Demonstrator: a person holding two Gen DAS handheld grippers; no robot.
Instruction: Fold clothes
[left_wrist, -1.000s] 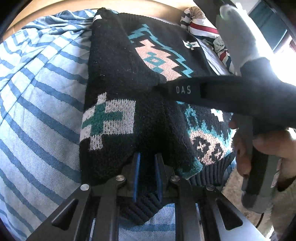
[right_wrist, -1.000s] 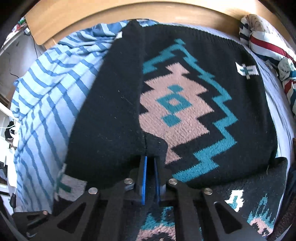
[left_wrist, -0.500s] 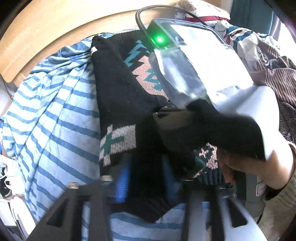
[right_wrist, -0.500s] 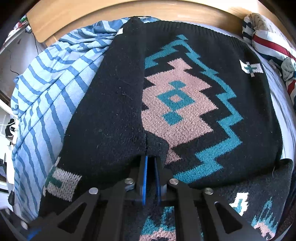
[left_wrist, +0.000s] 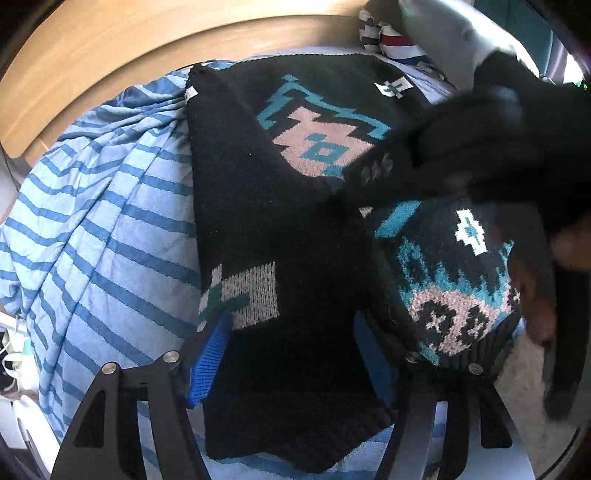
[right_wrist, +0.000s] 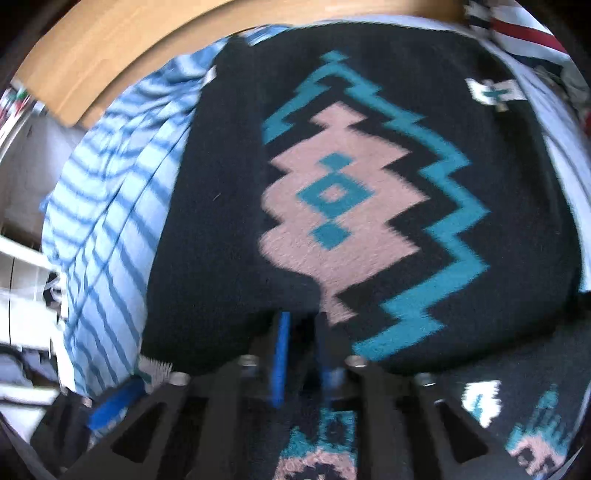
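Note:
A black knit sweater (left_wrist: 280, 206) with a teal and pink pattern lies on the bed; it fills the right wrist view (right_wrist: 343, 192). My left gripper (left_wrist: 291, 354) is open, its jaws spread wide on either side of the sweater's near ribbed edge, which lies loose between them. My right gripper (right_wrist: 301, 350) is a little open, with a fold of the sweater still between its blue pads (right_wrist: 281, 354). In the left wrist view the right gripper's body (left_wrist: 491, 147) and the hand holding it cross above the sweater at the right.
The sweater lies on a blue striped bed cover (left_wrist: 96, 229). A wooden headboard (left_wrist: 110, 55) curves along the back. A pile of striped clothes (left_wrist: 384, 33) sits at the far right. Shelves and clutter (right_wrist: 22, 280) stand left of the bed.
My left gripper has opened wide and let go of the sweater's edge. My right gripper has begun to part its jaws and has moved; its view is blurred.

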